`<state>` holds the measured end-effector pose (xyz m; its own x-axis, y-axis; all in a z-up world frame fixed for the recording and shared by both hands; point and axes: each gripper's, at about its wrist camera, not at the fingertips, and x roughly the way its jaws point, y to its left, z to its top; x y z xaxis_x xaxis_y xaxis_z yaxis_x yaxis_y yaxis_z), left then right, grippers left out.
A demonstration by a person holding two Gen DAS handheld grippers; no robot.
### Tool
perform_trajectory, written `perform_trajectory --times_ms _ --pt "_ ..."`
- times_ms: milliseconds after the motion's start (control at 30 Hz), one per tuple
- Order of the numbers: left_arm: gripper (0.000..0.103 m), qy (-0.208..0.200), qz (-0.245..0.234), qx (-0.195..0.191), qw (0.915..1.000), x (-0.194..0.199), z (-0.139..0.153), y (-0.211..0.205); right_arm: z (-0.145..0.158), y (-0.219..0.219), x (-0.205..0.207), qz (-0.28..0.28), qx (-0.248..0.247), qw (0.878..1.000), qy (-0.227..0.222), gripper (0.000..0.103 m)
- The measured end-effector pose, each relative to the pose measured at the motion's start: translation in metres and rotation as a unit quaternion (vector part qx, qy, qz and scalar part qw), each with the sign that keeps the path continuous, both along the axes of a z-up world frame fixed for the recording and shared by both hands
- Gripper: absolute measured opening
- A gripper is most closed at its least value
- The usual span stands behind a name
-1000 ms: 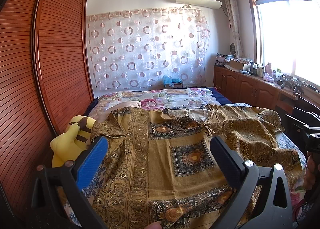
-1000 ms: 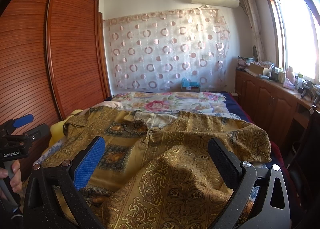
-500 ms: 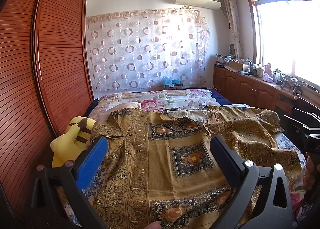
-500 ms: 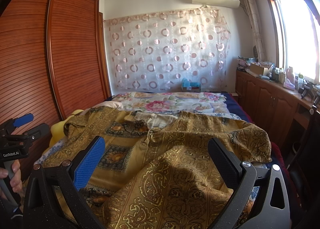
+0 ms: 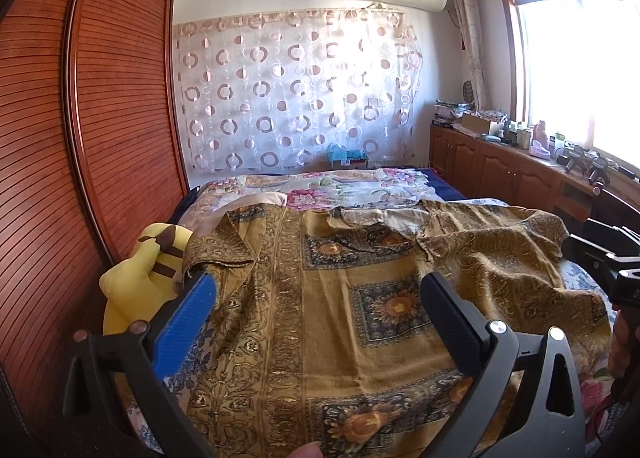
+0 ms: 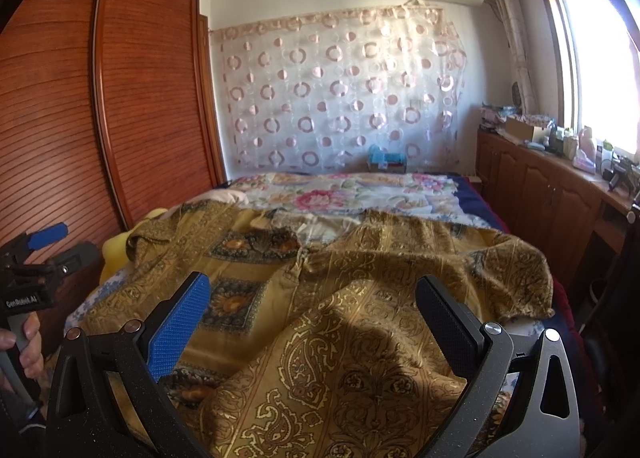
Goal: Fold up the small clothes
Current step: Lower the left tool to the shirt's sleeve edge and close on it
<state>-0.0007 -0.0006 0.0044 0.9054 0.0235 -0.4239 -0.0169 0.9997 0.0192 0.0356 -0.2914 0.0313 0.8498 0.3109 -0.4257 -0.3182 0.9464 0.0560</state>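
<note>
Both tongs gape wide and hold nothing: the left gripper hovers over the flat left half of the shirt, the right gripper over its rumpled right half. Spread on the bed, the shirt runs near to far, its collar at the far end.

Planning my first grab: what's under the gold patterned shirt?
The gold patterned shirt lies on a floral bedsheet; a yellow plush toy peeks out beside its left sleeve. Anything beneath its middle is hidden.

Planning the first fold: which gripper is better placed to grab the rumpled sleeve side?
Right. The right gripper hangs open over the gold patterned shirt's bunched half; the left gripper faces the flat side.
</note>
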Motion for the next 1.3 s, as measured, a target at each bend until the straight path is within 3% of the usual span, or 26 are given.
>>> perform_trajectory --times_ms 533,1000,1167,1300 --pt "0.103 0.056 -0.015 0.014 0.9982 0.042 -0.037 0.054 -0.058 0.036 0.056 0.027 -0.066 0.993 0.090 0.103" --pt "0.100 0.126 -0.017 0.023 0.9917 0.103 -0.054 0.125 -0.084 0.077 0.107 0.059 -0.073 0.984 0.151 0.103" --pt "0.090 0.148 -0.014 0.031 0.9884 0.124 -0.060 0.147 -0.098 0.089 0.121 0.083 -0.101 0.976 0.176 0.103" --pt "0.071 0.168 -0.018 0.038 0.9848 0.142 -0.069 0.156 -0.100 0.091 0.122 0.097 -0.101 0.975 0.175 0.103"
